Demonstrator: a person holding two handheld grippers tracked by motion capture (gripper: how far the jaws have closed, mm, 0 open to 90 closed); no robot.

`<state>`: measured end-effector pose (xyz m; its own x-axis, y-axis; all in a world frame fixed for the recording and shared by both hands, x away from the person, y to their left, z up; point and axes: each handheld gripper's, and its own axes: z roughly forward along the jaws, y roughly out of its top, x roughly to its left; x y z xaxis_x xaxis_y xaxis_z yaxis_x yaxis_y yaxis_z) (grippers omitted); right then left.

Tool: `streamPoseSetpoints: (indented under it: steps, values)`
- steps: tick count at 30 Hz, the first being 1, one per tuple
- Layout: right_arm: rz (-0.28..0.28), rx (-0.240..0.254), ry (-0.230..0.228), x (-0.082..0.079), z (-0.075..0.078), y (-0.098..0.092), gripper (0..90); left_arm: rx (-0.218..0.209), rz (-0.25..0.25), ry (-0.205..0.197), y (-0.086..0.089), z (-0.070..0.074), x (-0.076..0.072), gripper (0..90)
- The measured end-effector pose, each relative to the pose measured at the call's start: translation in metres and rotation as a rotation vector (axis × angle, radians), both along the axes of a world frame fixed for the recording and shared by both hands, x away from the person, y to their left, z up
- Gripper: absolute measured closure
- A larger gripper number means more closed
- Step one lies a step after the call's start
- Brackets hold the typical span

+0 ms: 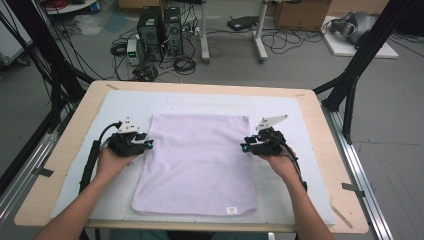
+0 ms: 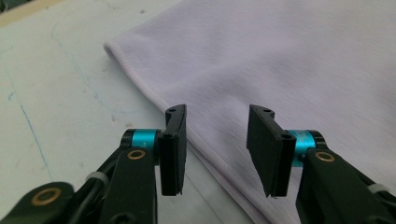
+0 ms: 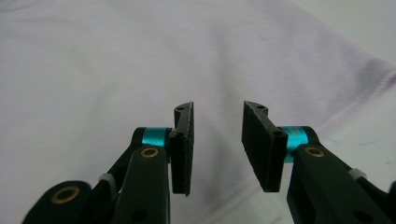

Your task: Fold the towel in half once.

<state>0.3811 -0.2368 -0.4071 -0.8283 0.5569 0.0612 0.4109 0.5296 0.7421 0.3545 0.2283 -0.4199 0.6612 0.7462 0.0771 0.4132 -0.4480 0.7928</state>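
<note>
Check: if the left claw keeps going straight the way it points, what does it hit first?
Most likely the lilac towel: the left claw stands open at its side hem, aimed across the cloth. Nothing else lies ahead; its height above the cloth is unclear.

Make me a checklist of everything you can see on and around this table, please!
Surface: wooden table covered by a white mat.
Job's things: one pale lilac towel lies flat on the mat, with a small label at its near edge.
Clutter: nothing seen on the mat besides the towel.
Grippers: left gripper sits at the towel's left edge, right gripper at its right edge; both have jaws apart with nothing pinched.
Cables: a black cable trails from the left gripper; loose cords lie on the floor beyond the table.
Surroundings: computer towers, cardboard boxes, a white stand's legs and black frame bars on a grey floor.
</note>
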Motion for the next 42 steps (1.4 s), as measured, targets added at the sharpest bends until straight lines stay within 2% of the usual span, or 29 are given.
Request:
streamPoseSetpoints:
  steps: [2,3,5,7,9,11,14,16,17,18,19,20,21,26,30,32,34,36,41,42]
  values:
    - [0.028,0.005,-0.008,-0.018,0.001,0.0,62.2,0.001,-0.03,-0.004,0.002,0.001,-0.019,57.2]
    - [0.042,0.006,0.009,-0.025,0.002,0.0,61.2,0.01,-0.038,-0.003,0.003,0.001,-0.028,57.0]
    - [0.057,0.021,-0.016,-0.043,0.001,0.0,61.4,0.013,-0.06,0.012,0.005,-0.002,-0.045,54.6]
    - [0.074,0.043,-0.001,-0.058,-0.003,-0.001,61.0,0.014,-0.069,0.018,0.005,-0.005,-0.059,53.6]
    - [0.089,0.031,-0.005,-0.073,-0.007,-0.001,60.7,-0.014,-0.092,0.016,0.006,-0.006,-0.076,52.6]
    - [0.108,0.049,0.006,-0.087,-0.012,-0.002,60.3,-0.008,-0.112,0.006,0.006,-0.009,-0.091,52.5]
    - [0.147,0.052,0.033,-0.107,-0.021,-0.003,60.4,-0.006,-0.137,0.027,0.008,-0.015,-0.108,53.9]
    - [0.181,0.052,0.043,-0.118,-0.026,-0.004,61.6,-0.012,-0.165,0.05,0.011,-0.02,-0.118,55.3]
    - [0.191,0.052,0.045,-0.121,-0.027,-0.005,62.5,0.001,-0.19,0.058,0.012,-0.022,-0.124,56.6]
    - [0.206,0.054,0.058,-0.126,-0.029,-0.005,64.0,0.011,-0.201,0.061,0.012,-0.025,-0.131,57.7]
    - [0.226,0.04,0.061,-0.131,-0.032,-0.006,65.9,0.001,-0.205,0.053,0.015,-0.026,-0.136,59.9]
    - [0.235,0.014,0.064,-0.135,-0.035,-0.007,68.0,0.001,-0.203,0.061,0.016,-0.025,-0.137,62.5]
    - [0.238,0.012,0.065,-0.137,-0.036,-0.007,68.0,0.002,-0.202,0.063,0.018,-0.025,-0.139,62.5]
    - [0.234,0.019,0.052,-0.148,-0.038,-0.013,71.9,0.002,-0.198,0.069,0.025,-0.024,-0.143,61.1]
    - [0.239,0.019,0.059,-0.148,-0.037,-0.014,71.4,0.001,-0.186,0.068,0.024,-0.024,-0.141,57.1]
    - [0.229,0.029,0.065,-0.145,-0.035,-0.013,66.0,-0.001,-0.181,0.063,0.024,-0.023,-0.139,54.8]
    - [0.21,0.037,0.056,-0.14,-0.033,-0.011,63.1,-0.011,-0.175,0.059,0.023,-0.02,-0.135,53.7]
    - [0.185,0.048,0.039,-0.134,-0.03,-0.01,56.4,-0.03,-0.159,0.058,0.022,-0.016,-0.13,51.1]
    - [0.112,0.078,0.033,-0.112,-0.026,-0.006,44.5,-0.05,-0.145,0.048,0.016,-0.005,-0.112,45.0]
    - [0.104,0.078,0.026,-0.107,-0.025,-0.005,42.4,-0.043,-0.144,0.046,0.014,-0.004,-0.108,44.4]
